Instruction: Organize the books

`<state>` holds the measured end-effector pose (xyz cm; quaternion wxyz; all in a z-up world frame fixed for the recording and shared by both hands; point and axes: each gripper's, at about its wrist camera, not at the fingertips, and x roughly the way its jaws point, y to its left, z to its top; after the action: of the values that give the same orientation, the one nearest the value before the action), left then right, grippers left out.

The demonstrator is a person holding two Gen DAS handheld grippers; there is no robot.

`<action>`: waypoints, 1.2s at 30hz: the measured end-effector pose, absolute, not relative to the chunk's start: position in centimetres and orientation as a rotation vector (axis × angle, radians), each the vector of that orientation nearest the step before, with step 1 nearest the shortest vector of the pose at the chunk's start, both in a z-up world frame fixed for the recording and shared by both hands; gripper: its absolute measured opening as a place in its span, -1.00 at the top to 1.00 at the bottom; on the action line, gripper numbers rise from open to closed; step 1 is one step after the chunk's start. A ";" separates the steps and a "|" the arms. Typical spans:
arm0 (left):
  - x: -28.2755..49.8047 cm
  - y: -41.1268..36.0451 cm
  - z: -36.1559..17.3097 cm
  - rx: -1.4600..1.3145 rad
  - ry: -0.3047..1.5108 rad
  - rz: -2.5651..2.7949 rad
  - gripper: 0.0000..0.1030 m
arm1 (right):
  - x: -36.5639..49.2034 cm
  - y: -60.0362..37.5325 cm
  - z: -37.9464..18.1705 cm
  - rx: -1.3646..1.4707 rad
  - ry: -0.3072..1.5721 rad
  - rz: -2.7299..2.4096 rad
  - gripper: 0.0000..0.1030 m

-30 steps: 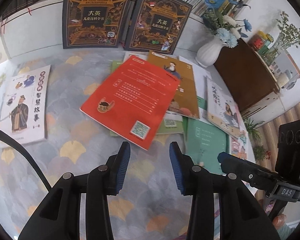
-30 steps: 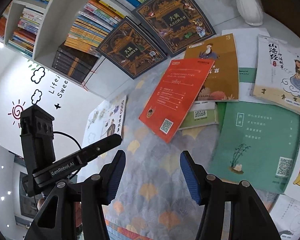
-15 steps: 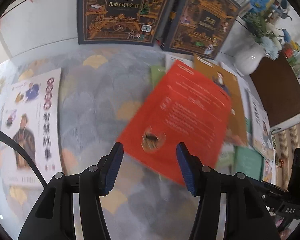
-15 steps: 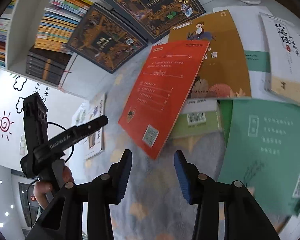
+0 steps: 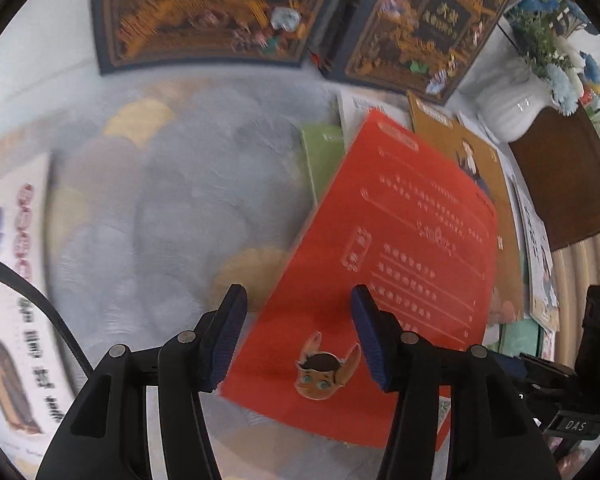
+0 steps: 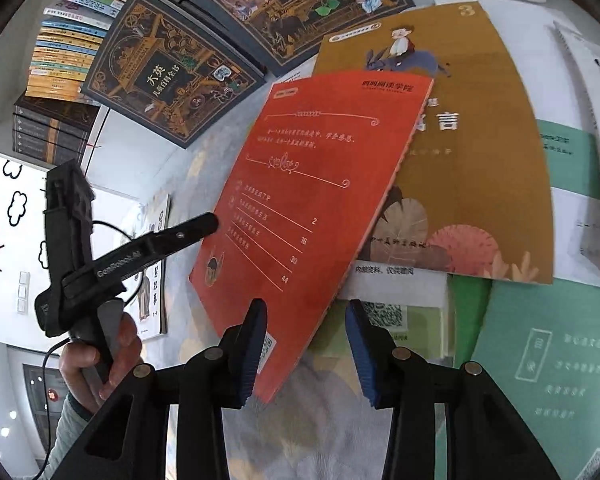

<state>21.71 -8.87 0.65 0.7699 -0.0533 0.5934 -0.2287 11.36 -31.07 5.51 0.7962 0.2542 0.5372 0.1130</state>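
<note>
On the grey patterned cloth (image 5: 172,208), red book (image 5: 384,264) lies back cover up, atop a brown book (image 6: 472,152) numbered "3". Contents lines on the red cover end in 2, 16, 30, 44; QR code at its near corner. Two dark encyclopedia volumes (image 6: 176,80) lean against the bookshelf (image 6: 68,40). "GenRobot.AI" is printed on the left tool (image 5: 296,340) as seen from the right wrist; "DAS" on the right tool (image 6: 306,340) as seen from the left.

Left tool: pads parted, jaws opened wider within the last second, over the red book's near left corner, nothing gripped. Right tool: pads parted, jaws narrowed within the last second, over the QR corner, nothing gripped. Versus a second ago, both sit lower and closer to the red book.
</note>
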 end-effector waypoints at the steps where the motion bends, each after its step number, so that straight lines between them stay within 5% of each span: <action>1: 21.6 -8.8 0.6 -0.129 1.279 -0.502 -0.03 | 11.6 -30.9 5.5 0.547 1.155 0.252 0.21; 11: 17.0 -8.9 1.4 -0.122 1.285 -0.535 -0.04 | 11.3 -31.3 5.6 0.550 1.186 0.303 0.18; 26: -0.2 -10.4 0.8 -0.323 1.411 -0.613 -0.03 | -1.2 -34.8 8.9 0.503 1.171 0.346 0.18; 36: -3.6 -8.8 1.8 -0.391 1.386 -0.598 -0.03 | -4.9 -32.0 13.4 0.402 1.101 0.462 0.18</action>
<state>-3.60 -8.84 1.76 0.7112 -0.1762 0.6249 -0.2696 -4.93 -32.01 13.41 0.8080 0.1880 0.5149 0.2161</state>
